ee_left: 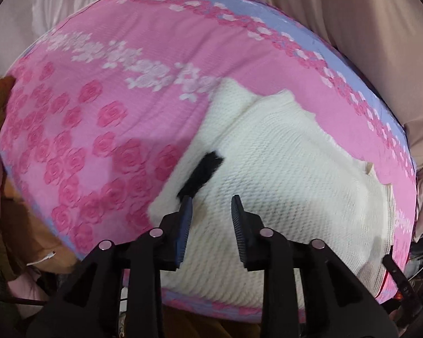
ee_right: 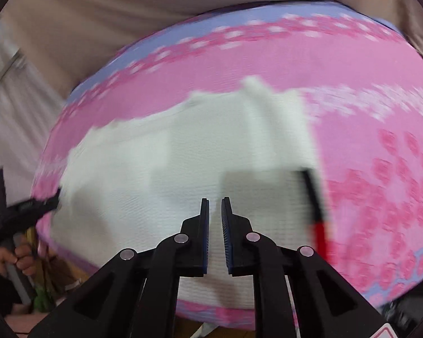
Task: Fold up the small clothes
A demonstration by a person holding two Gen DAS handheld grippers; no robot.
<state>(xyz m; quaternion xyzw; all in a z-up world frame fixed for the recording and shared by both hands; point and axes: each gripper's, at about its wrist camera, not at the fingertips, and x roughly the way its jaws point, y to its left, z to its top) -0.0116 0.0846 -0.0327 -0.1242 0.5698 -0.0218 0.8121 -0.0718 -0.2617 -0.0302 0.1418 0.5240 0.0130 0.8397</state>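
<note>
The left gripper [ee_left: 211,200] hovers over a white waffle-knit garment [ee_left: 282,174], its 2 blue-padded jaws parted by a clear gap with nothing between them; only the white knit shows through the gap. The right gripper [ee_right: 215,201] hangs above the same garment [ee_right: 143,174] with its jaws drawn near to each other, a narrow slit left between the pads and no cloth caught in it.

The garment lies spread on a pink rose-patterned bedcover [ee_left: 104,118] with a lilac border, toward the near edge of the bed. In the left wrist view its long axis runs from the lower right, near the bed's edge, up toward a folded corner at the upper middle. A short black strip [ee_left: 201,173] sits on the knit by its left edge, just ahead of the left jaw's tip, slanting up to the right. In the right wrist view, which is blurred by motion, a black-and-red strip [ee_right: 314,205] runs along the garment's right edge.

At the far left of the right wrist view a person's hand [ee_right: 17,256] grips the handle of the other tool, whose black fingers reach to the garment's left edge. Beige curtains [ee_right: 155,19] hang behind the bed.
</note>
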